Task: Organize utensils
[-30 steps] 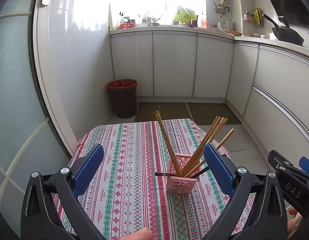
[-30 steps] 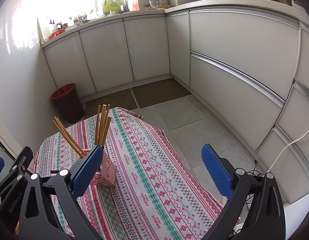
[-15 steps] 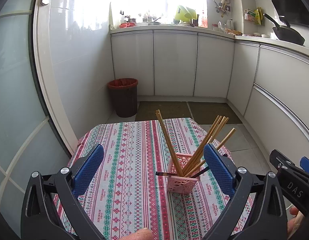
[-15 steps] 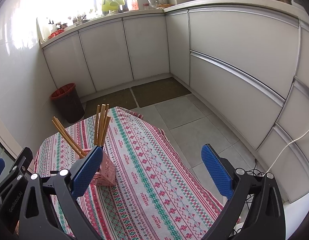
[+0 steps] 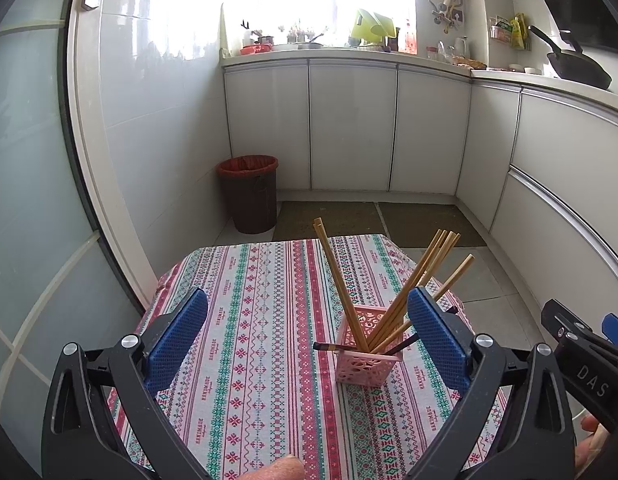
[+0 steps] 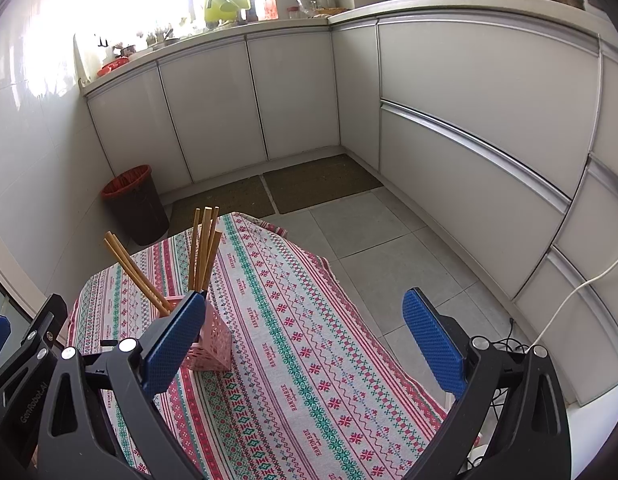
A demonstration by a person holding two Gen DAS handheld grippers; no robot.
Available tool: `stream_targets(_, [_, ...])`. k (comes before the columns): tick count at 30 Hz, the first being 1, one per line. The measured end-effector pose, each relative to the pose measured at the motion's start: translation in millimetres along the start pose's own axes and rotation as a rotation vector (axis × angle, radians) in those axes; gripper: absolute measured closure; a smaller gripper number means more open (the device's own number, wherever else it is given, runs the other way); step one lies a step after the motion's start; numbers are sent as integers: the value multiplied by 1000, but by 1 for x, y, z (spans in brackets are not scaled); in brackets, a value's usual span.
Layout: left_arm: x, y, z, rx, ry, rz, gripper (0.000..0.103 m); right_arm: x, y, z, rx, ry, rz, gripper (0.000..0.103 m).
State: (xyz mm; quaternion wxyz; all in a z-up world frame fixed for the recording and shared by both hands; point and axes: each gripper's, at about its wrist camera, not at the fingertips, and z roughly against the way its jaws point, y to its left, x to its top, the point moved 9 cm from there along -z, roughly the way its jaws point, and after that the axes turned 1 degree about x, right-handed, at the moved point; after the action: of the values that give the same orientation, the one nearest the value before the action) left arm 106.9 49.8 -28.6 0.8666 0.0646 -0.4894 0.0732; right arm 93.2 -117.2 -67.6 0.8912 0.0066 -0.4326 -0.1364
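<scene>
A pink perforated holder (image 5: 367, 354) stands on the patterned tablecloth (image 5: 261, 320) and holds several wooden chopsticks (image 5: 413, 280) that lean apart. A dark-tipped chopstick (image 5: 333, 347) lies across its rim. My left gripper (image 5: 307, 334) is open and empty, just in front of the holder. My right gripper (image 6: 305, 332) is open and empty above the cloth; its left finger (image 6: 175, 336) partly hides the holder (image 6: 211, 346) and the chopsticks (image 6: 205, 248).
A dark bin with a red liner (image 5: 253, 196) stands on the floor past the table. White cabinets (image 5: 349, 124) line the back and right. The table's far edge (image 5: 293, 242) drops to grey tiles (image 6: 389, 256). A white cable (image 6: 581, 288) hangs at right.
</scene>
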Motion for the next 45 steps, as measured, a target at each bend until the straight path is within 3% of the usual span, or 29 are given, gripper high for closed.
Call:
stream_targets(26, [-4, 3, -3, 15, 9, -1, 7, -2, 0, -2, 2, 6, 4, 7])
stream_targets(30, [-5, -3, -5, -31, 27, -4, 7, -3, 0, -4, 4, 14, 10, 7])
stream_targets(35, [-7, -7, -7, -56, 22, -14, 22, -3, -2, -4, 4, 13, 9, 7])
stream_targets(38, [-5, -6, -4, -47, 6, -6, 16, -1, -3, -3, 2, 11, 7, 7])
stream_targets(40, [-2, -5, 0, -48, -5, 1, 7, -2, -3, -4, 2, 11, 9, 7])
stream_targets(45, [0, -6, 3, -33, -4, -9, 7, -2, -3, -3, 1, 10, 12, 7])
